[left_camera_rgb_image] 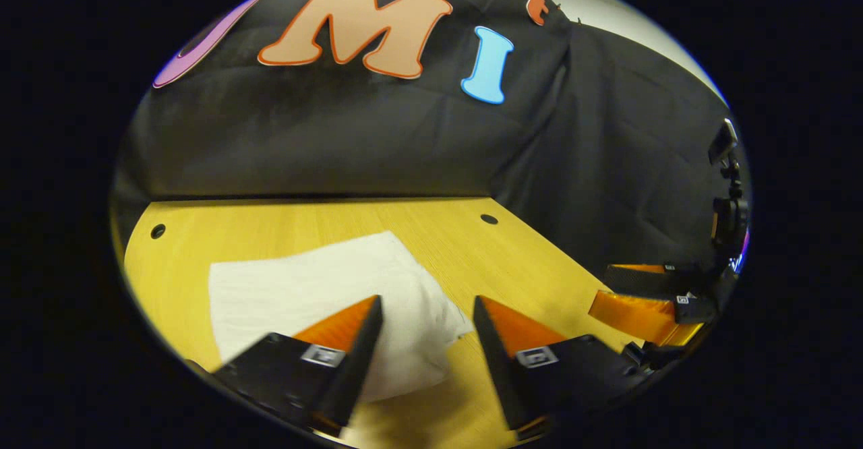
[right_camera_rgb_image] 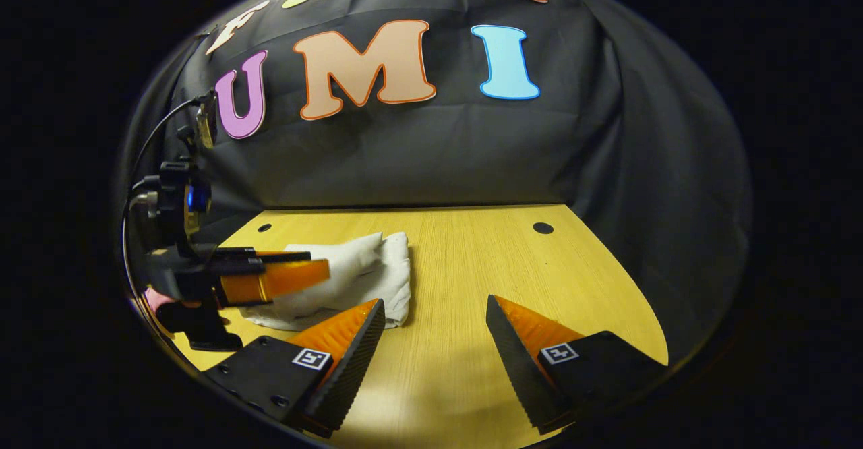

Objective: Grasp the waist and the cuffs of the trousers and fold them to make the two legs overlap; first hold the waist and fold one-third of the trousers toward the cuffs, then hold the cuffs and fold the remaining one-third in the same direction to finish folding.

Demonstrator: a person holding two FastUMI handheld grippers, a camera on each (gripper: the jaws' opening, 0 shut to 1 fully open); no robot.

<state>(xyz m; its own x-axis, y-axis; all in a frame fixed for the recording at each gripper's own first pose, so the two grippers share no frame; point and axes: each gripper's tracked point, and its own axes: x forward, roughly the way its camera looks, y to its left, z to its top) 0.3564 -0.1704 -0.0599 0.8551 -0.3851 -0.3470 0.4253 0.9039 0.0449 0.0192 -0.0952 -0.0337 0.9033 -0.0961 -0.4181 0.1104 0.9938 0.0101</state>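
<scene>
White trousers [right_camera_rgb_image: 350, 277] lying folded in a rumpled bundle on table [right_camera_rgb_image: 472, 267], left gripper [left_camera_rgb_image: 427, 307] and right gripper [right_camera_rgb_image: 435, 311] both gaping, gripping nothing.

trousers [right_camera_rgb_image: 350, 277] folded in a bundle on worktop [right_camera_rgb_image: 472, 260], toward its left half | left claw [left_camera_rgb_image: 426, 341] just above bundle | right claw [right_camera_rgb_image: 435, 351] beside bundle's right, over bare worktop | booth wall behind worktop
</scene>
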